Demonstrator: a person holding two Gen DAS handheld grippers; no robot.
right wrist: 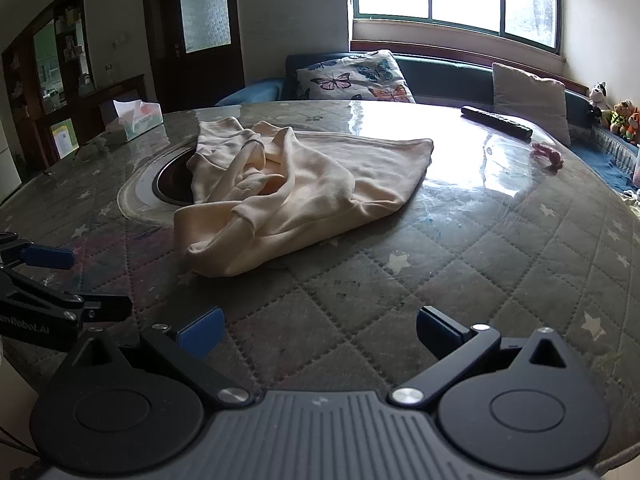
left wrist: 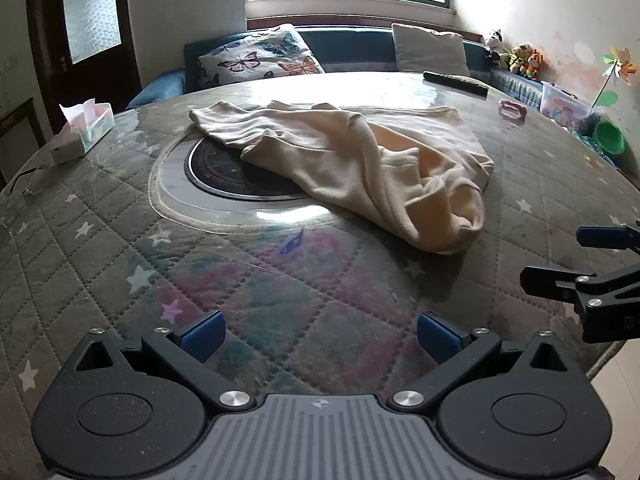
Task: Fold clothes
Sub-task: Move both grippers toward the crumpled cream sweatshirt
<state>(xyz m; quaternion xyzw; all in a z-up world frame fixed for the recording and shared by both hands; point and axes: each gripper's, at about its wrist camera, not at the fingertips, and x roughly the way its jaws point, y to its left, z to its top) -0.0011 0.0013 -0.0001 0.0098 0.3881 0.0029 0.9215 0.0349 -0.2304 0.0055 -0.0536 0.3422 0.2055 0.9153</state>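
Note:
A cream long-sleeved garment [left wrist: 344,160] lies crumpled in the middle of the round table [left wrist: 120,216], partly over a black round hob. In the right wrist view the same garment [right wrist: 304,184] shows a bunched sleeve toward me. My left gripper [left wrist: 318,334] hovers open over the quilted cover near the table's front edge, well short of the cloth, with nothing between its blue pads. My right gripper [right wrist: 318,330] is open too, empty, at the front edge. Each gripper shows in the other's view: the right gripper [left wrist: 560,258] at the right edge, the left gripper [right wrist: 100,280] at the left.
A tissue box [left wrist: 82,132] stands at the table's left. A black remote [left wrist: 456,82] and a small pink item [left wrist: 512,109] lie at the far right. A sofa with a butterfly cushion [left wrist: 260,56] lies behind the table. Plush toys and a green bowl [left wrist: 608,138] are at the right.

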